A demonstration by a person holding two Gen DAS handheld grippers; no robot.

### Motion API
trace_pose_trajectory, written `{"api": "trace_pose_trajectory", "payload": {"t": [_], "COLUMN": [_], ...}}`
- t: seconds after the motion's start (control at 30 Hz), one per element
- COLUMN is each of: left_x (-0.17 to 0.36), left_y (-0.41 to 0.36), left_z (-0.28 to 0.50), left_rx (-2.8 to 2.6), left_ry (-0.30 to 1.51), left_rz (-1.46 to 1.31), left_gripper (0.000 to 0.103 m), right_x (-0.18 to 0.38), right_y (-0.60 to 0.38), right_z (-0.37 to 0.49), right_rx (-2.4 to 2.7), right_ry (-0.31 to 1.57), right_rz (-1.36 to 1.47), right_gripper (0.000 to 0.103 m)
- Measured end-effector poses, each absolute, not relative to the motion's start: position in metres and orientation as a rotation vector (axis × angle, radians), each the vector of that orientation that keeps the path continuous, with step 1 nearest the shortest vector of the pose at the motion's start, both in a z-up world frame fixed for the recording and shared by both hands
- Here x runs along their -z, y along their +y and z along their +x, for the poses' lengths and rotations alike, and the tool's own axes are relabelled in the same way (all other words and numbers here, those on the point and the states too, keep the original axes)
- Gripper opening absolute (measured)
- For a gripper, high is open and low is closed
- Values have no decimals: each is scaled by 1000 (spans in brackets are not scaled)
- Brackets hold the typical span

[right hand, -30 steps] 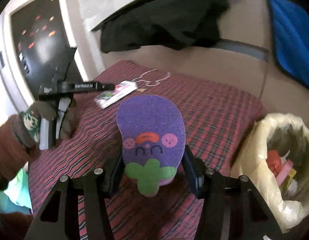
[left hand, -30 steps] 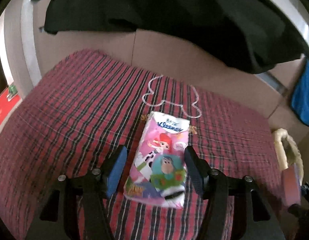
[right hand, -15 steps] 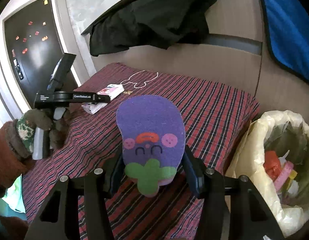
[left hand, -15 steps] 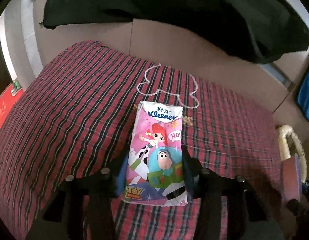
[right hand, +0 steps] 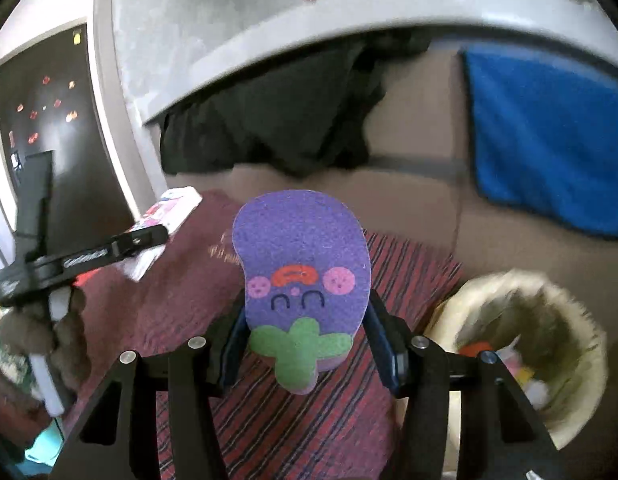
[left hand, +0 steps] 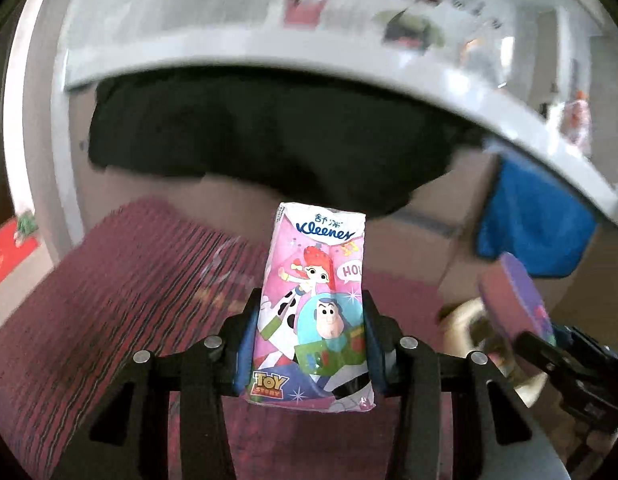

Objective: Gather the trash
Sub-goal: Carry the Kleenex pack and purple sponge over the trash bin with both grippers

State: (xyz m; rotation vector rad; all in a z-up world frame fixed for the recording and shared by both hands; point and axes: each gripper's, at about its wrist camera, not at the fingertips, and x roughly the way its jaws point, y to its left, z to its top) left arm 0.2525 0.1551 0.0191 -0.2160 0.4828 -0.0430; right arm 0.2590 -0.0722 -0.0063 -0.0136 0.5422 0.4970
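In the left wrist view, the left hand-held gripper (left hand: 311,344) is gripping a pink tissue pack (left hand: 315,304) by its lower sides, its blue pads pressing on both edges, and the pack is standing up clear of the red plaid cushion (left hand: 109,300) below. A black cloth (left hand: 269,140) is hanging behind it and a blue cloth (left hand: 537,232) is showing toward the right. At the right edge, the purple sponge (left hand: 517,296) is sitting in the other gripper, with the bin (left hand: 465,320) just behind it. In the right wrist view, the right hand-held gripper (right hand: 305,344) is clamping the purple sponge (right hand: 301,276) at its lower half, above the cushion (right hand: 309,420). The bin (right hand: 521,352), lined with a pale bag and holding scraps, is standing off the cushion's right edge. To the left, a gloved hand (right hand: 41,332) is holding the left gripper, with the tissue pack (right hand: 165,220) in it, above the cushion's far left corner.
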Motion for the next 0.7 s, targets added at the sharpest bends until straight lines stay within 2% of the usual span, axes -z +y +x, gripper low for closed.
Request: {"api": "trace_pose_trajectory", "payload": {"t": [0.13,0.33,0.7], "left_x": [-52,-69,-53], "left_y": [103,36,-62], "left_z": [240,238,261], "left_rx": [115,205,273], "left_ry": [402,352,368], "left_rz": [-178,-157,-140], "left_gripper": [46,46,46], "right_x": [-34,-71,-75], "right_y": [-103,-157,-246], "right_z": [250,236,226], "right_rx": [-436,-327,-163], "right_ry": [456,379,349], "right_rz": [-18,-22,-3], "right_gripper": [51,51,51]}}
